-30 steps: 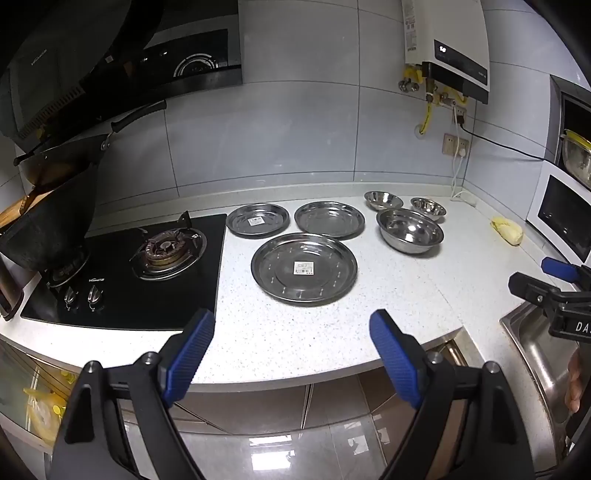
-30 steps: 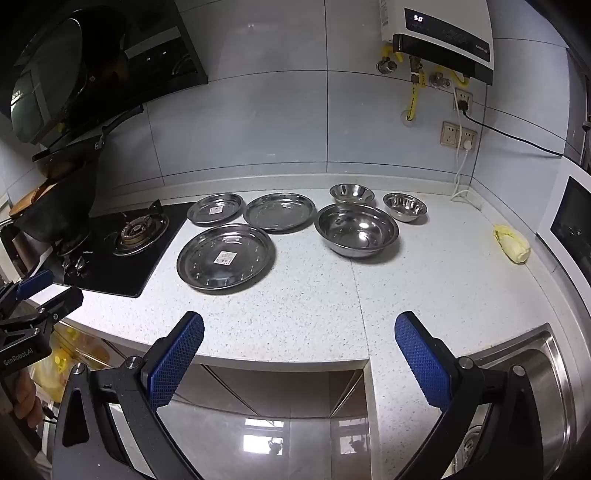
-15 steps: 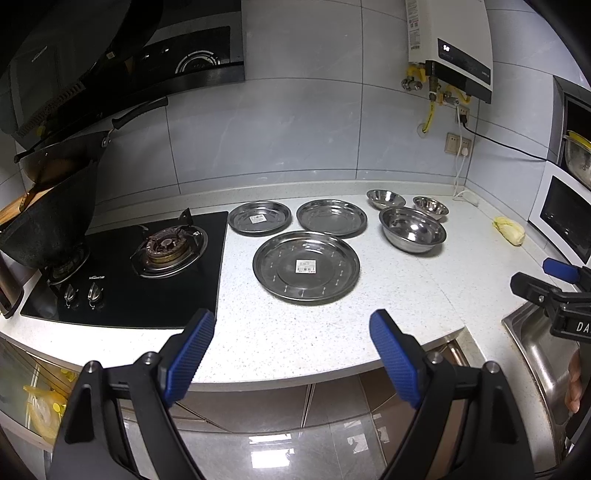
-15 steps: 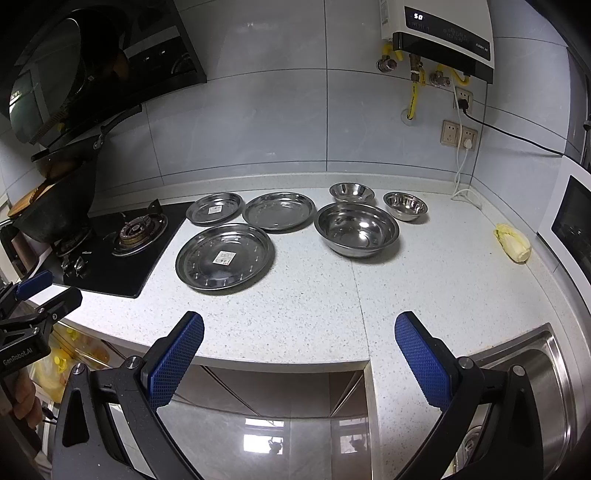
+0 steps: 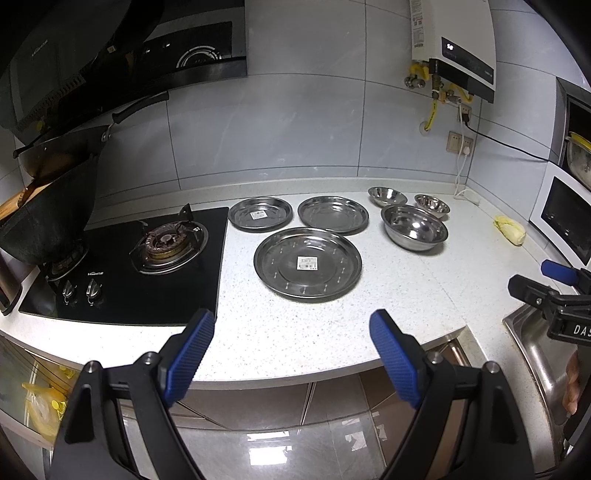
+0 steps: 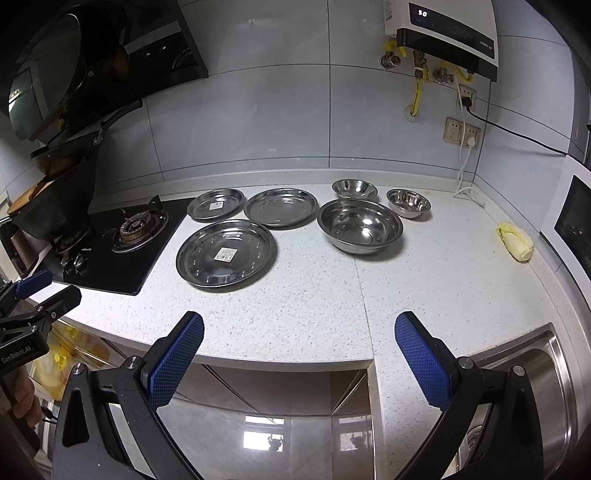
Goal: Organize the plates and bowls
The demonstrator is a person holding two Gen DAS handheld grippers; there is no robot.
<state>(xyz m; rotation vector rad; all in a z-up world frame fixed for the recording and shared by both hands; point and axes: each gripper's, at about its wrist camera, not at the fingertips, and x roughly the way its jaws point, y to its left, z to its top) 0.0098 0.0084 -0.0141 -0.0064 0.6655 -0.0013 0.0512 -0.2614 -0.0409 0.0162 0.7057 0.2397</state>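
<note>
- On the speckled white desk (image 5: 332, 332) I saw three round steel plates and three round steel bowls, all lying flat with open sides up, none stacked.
- Nearest me lay the large plate (image 5: 307, 264), shallow and shiny, with a white barcode sticker (image 5: 307, 263) at its centre; its print was too small for me to read.
- Behind it, side by side and just apart, sat the small plate (image 5: 260, 213), also carrying a white sticker, and the medium plate (image 5: 333, 214), which was bare.
- Right of the plates stood the large bowl (image 6: 359, 226), deep and mirror-bright, with two small bowls behind it: one (image 6: 354, 188) toward the wall, the other (image 6: 408, 203) farther right.
- Left of the plates was a black glass gas hob (image 5: 125, 273) with a small white logo I could not read.
- High on the tiled wall hung a white water heater (image 6: 443, 29) whose display read "50".
- My left hand-held gripper (image 5: 291, 354) was spread wide and held nothing; its blue fingers (image 5: 188, 350) had ribbed pads and hovered over the desk's front edge.
- My right hand-held gripper (image 6: 295, 362) was likewise wide and empty, its pads a blue diamond grid.
- In the right wrist view, the body of the other tool read "GenRobot.AI"; in the left view I could read only "DA".
</note>
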